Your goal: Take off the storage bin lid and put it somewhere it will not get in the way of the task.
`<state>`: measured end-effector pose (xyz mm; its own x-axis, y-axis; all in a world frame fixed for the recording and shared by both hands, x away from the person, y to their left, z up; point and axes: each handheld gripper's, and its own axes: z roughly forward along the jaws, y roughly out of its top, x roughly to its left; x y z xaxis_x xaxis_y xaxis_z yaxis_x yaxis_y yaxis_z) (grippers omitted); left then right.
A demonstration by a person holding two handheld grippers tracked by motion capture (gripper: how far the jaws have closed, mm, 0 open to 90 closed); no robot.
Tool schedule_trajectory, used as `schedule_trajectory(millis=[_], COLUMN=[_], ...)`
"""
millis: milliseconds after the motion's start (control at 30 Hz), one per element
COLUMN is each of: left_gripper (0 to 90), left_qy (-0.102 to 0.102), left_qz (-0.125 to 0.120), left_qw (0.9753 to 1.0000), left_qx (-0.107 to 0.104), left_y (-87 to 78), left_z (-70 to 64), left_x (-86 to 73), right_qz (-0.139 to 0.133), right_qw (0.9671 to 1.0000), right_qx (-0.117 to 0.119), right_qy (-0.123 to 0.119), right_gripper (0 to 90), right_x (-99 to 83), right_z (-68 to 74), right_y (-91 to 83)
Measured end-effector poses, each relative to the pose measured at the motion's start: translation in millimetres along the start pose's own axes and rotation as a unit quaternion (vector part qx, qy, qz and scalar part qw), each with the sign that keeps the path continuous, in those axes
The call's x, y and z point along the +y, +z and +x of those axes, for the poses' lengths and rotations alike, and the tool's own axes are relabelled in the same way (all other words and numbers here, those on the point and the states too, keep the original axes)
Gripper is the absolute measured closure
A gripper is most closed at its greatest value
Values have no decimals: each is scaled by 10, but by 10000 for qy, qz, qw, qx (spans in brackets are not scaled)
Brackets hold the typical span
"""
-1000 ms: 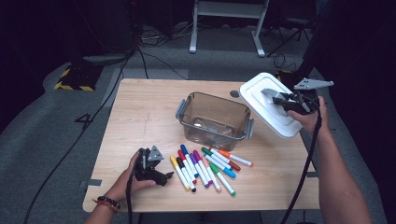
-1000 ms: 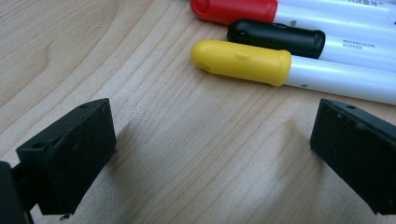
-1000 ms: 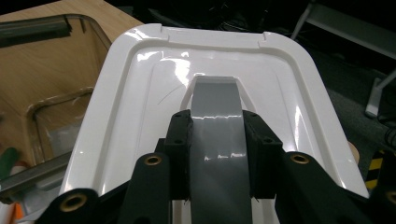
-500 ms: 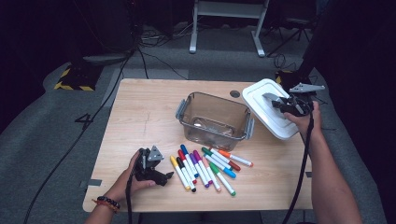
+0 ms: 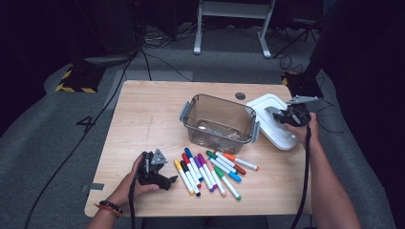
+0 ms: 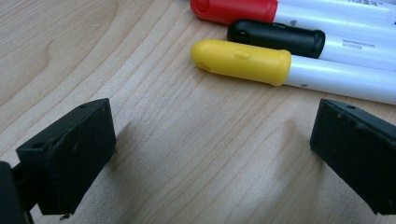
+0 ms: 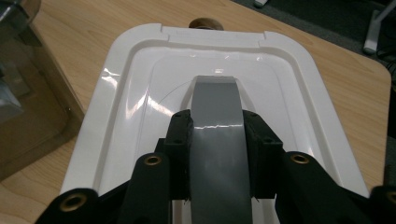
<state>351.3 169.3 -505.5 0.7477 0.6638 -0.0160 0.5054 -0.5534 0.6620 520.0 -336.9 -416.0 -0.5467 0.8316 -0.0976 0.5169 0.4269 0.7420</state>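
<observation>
A white lid (image 5: 267, 102) lies flat at the table's right side, just right of the clear lidless container (image 5: 217, 121). My right gripper (image 5: 278, 115) is shut on a grey tape tab (image 7: 217, 121) stuck to the top of the lid (image 7: 140, 93). Whether the lid rests on the wood or hangs just above it, I cannot tell. Several coloured markers (image 5: 210, 167) lie in a row in front of the container. My left gripper (image 5: 168, 180) sits on the table left of them, open. Between its jaws is bare wood, and a yellow-capped marker (image 6: 243, 60) lies just beyond.
The wooden table (image 5: 148, 114) has bare room at its left and back. A dark cable hole (image 5: 240, 96) is behind the lid. The container's edge (image 7: 28, 93) stands close to the lid's left side. Cables and a stand lie on the floor beyond.
My right gripper has brought the lid down from a raised, tilted hold to flat beside the container. The left gripper has stayed where it was.
</observation>
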Motion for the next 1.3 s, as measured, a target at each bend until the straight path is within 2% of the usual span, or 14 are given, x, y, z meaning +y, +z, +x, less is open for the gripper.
schedule_trajectory(millis=[133,500,733,800,1033,1100,1133,1200,1233,1300], left_gripper=[5,5,5,5,5,5,5,5,5,5], left_qy=[0,0,-1,0,18,13,13,12,-2,2], left_qz=[0,0,0,-1,2,7,6,6,-1,-1], left_qw=[10000,10000,10000,10000,10000,10000,10000,10000,10000,10000], left_qx=[0,1,0,0,8,7,8,8,6,8], left_y=[0,0,0,0,-3,-3,-4,-4,-4,-5], left_z=[0,0,0,0,-2,-2,-3,-3,-6,-8], left_x=[0,0,0,0,-1,-2,-2,-2,-4,-5], right_qz=[19,117,142,26,5,-85,-114,-115,-180,-203], right_qw=[10000,9997,9997,9998,9998,9995,9995,9995,9989,9985], right_qx=[74,235,199,185,156,255,296,304,414,487], right_qy=[57,2,28,59,125,135,57,-10,-111,-143], right_gripper=[668,668,649,611,565,547,534,531,526,526], right_x=[-37,-63,-37,-12,-28,-41,-65,-77,-124,-157], right_z=[43,182,226,239,222,226,257,271,319,345], right_y=[98,297,358,321,245,167,101,77,4,-32])
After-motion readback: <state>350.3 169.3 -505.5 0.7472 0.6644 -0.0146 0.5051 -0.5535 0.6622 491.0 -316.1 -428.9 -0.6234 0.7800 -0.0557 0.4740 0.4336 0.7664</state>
